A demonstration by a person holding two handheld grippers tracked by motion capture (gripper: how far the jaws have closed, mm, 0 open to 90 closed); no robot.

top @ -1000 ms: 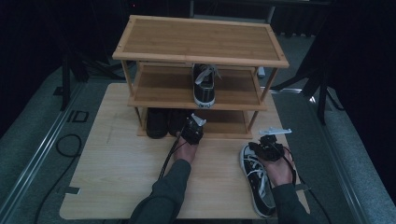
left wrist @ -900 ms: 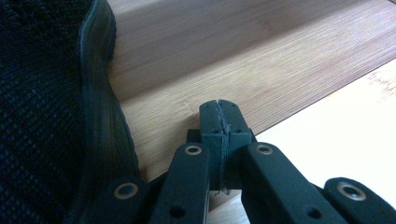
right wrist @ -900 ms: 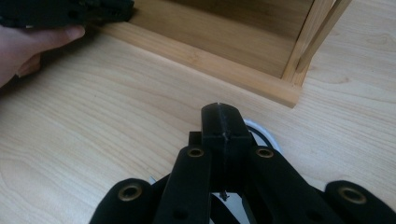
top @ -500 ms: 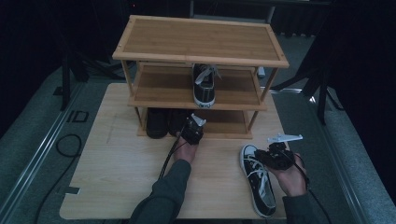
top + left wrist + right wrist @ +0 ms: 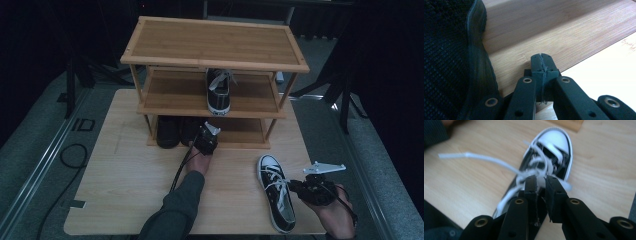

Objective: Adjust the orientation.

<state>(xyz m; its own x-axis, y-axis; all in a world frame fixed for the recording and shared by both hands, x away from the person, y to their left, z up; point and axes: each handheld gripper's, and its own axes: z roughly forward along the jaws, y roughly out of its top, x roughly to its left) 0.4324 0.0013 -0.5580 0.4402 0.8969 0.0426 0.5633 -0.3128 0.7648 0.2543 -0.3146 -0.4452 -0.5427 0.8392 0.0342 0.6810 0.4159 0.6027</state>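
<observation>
A black-and-white sneaker [image 5: 275, 195] lies on the table, toe toward the rack, laces loose. My right gripper [image 5: 294, 186] sits at its right side; its jaws have just been opening and now stand slightly apart, with a white lace [image 5: 540, 180] between the tips [image 5: 541, 180] and the sneaker's toe cap [image 5: 556, 142] beyond. My left gripper [image 5: 209, 131] rests at the rack's bottom shelf, shut on nothing [image 5: 541, 58], beside a black shoe [image 5: 446, 62]. A matching sneaker [image 5: 218, 92] stands on the middle shelf.
The three-tier bamboo rack [image 5: 215, 42] stands at the back of the wooden table [image 5: 125, 175]. A pair of black shoes [image 5: 167, 132] sits at the left of its bottom shelf. Dark stands and cables surround the table.
My right hand has drawn off to the right and toward the table's near edge, away from the sneaker's top, and its jaws have parted. The left hand has kept still.
</observation>
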